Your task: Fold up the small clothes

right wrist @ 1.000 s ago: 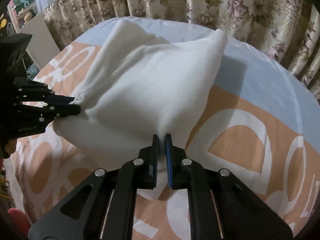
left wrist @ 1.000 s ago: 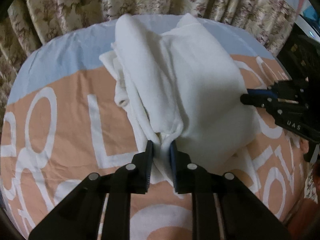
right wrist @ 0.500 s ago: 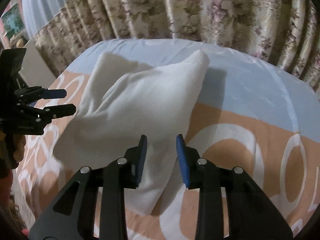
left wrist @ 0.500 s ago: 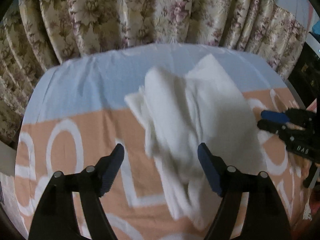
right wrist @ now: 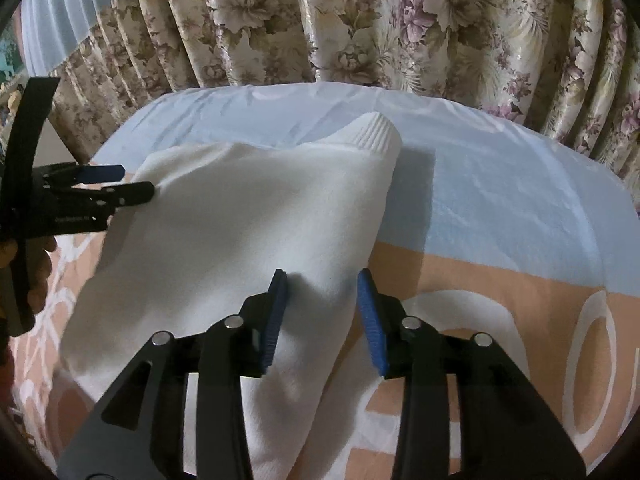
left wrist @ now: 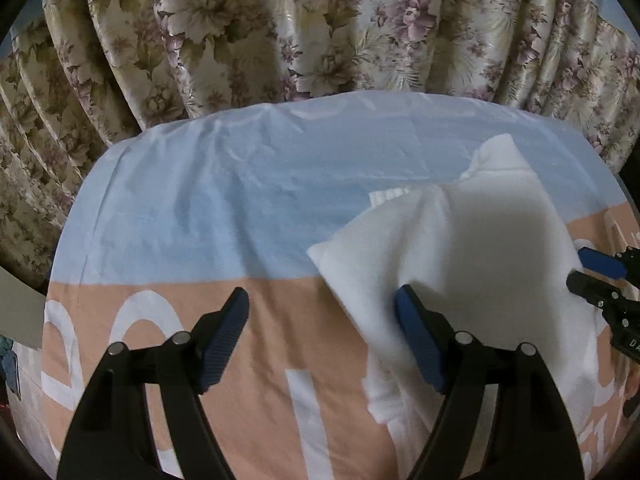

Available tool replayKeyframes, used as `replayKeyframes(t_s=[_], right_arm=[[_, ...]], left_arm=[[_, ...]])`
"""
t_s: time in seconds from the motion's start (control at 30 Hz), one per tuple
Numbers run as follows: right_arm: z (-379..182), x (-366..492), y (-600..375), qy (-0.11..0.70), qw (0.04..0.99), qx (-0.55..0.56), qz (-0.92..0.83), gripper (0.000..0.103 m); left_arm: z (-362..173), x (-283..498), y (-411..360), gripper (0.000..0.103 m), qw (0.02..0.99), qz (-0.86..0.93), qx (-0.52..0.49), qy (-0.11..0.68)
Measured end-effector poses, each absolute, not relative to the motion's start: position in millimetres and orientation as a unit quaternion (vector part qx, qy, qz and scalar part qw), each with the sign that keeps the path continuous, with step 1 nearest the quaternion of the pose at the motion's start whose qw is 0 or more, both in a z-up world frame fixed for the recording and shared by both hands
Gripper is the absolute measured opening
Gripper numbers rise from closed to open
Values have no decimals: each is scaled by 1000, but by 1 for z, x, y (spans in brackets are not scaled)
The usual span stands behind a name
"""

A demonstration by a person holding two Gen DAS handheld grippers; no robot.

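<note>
A white knitted garment (right wrist: 240,240) lies folded on the bed, its ribbed cuff (right wrist: 376,132) pointing to the far side. In the left wrist view the garment (left wrist: 480,248) lies at the right. My left gripper (left wrist: 322,320) is open and empty, with its right finger over the garment's left edge; it also shows in the right wrist view (right wrist: 120,184) at the garment's left corner. My right gripper (right wrist: 324,300) is open and empty above the garment's near right edge; it shows in the left wrist view (left wrist: 592,268) at the right.
The bed sheet (left wrist: 240,208) is light blue at the far side and peach with large white letters (right wrist: 500,320) nearer. Floral curtains (left wrist: 320,32) hang close behind the bed's far edge. A hand (right wrist: 36,264) holds the left gripper's handle.
Both grippers were shut on the garment's near edge one second ago. They have opened, let it go and lifted back. The garment has dropped flat, and the left gripper has shifted left.
</note>
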State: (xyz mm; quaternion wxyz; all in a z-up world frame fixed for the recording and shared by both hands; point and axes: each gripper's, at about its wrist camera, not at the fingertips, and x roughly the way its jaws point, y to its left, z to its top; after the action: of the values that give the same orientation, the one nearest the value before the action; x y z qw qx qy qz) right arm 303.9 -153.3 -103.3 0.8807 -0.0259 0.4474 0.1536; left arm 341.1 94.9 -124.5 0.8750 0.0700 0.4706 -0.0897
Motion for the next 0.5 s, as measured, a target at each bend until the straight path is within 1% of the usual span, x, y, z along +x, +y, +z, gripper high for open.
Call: replayKeyframes(t_s=[0.17, 0.3, 0.5], right_arm=[[-92, 295, -159, 434, 886, -20, 163, 40], [-85, 278, -163, 434, 885, -21, 169, 47], [-90, 248, -164, 448, 875, -33, 180, 47]], left_arm=[[-109, 324, 97, 77, 877, -93, 57, 469], [-94, 296, 91, 80, 875, -125, 59, 463], [-106, 244, 66, 81, 855, -179, 100, 477]])
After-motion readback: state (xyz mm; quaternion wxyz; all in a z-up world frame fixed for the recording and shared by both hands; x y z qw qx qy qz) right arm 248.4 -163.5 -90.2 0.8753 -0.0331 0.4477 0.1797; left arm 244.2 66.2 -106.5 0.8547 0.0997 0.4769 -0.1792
